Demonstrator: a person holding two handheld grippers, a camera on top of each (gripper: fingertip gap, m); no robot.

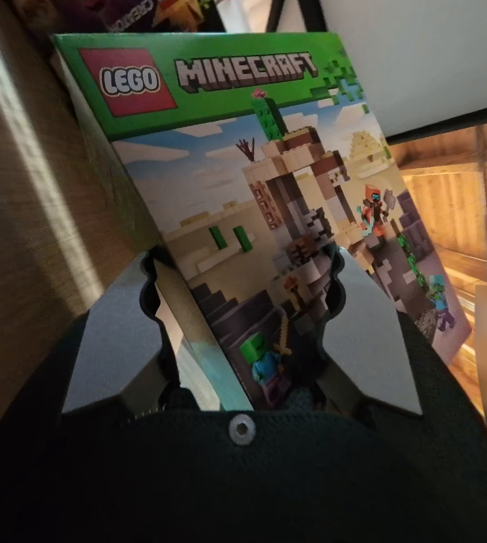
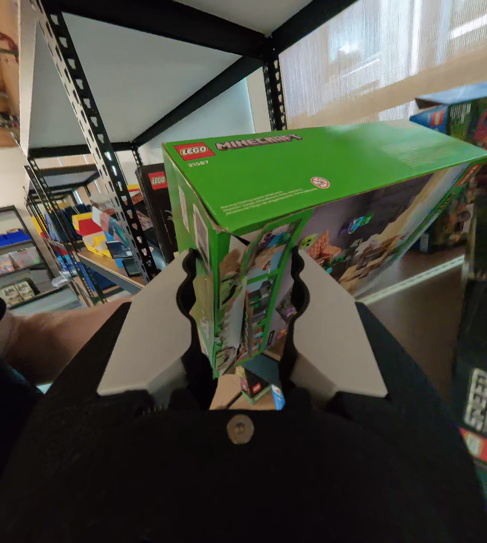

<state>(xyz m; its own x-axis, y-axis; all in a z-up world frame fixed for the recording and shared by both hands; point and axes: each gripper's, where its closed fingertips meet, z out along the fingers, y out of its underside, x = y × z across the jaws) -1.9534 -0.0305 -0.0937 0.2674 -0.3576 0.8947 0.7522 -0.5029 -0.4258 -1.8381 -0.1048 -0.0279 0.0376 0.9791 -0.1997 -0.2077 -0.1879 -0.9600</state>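
Note:
In the left wrist view a green toy-brick box (image 1: 236, 164) stands upright against a wooden wall. Its near vertical edge lies between the wide-apart fingers of my left gripper (image 1: 243, 279). The left pad (image 1: 149, 282) is beside the box's narrow side and the right finger (image 1: 353, 293) lies in front of its picture face. I see no squeeze on it. In the right wrist view my right gripper (image 2: 242, 282) is shut on the narrow, dented end of a green toy-brick box (image 2: 309, 176). Both pads (image 2: 186, 282) press on it, and the box slants away to the right over the shelf.
A wooden panel (image 1: 30, 176) rises at the left. A black slotted shelf post (image 2: 95, 132) and a black box (image 2: 157, 205) stand behind. A dark box (image 2: 483, 367) is close at the right, with more boxes (image 2: 471, 117) beyond. A person's arm (image 2: 36, 338) is at the left.

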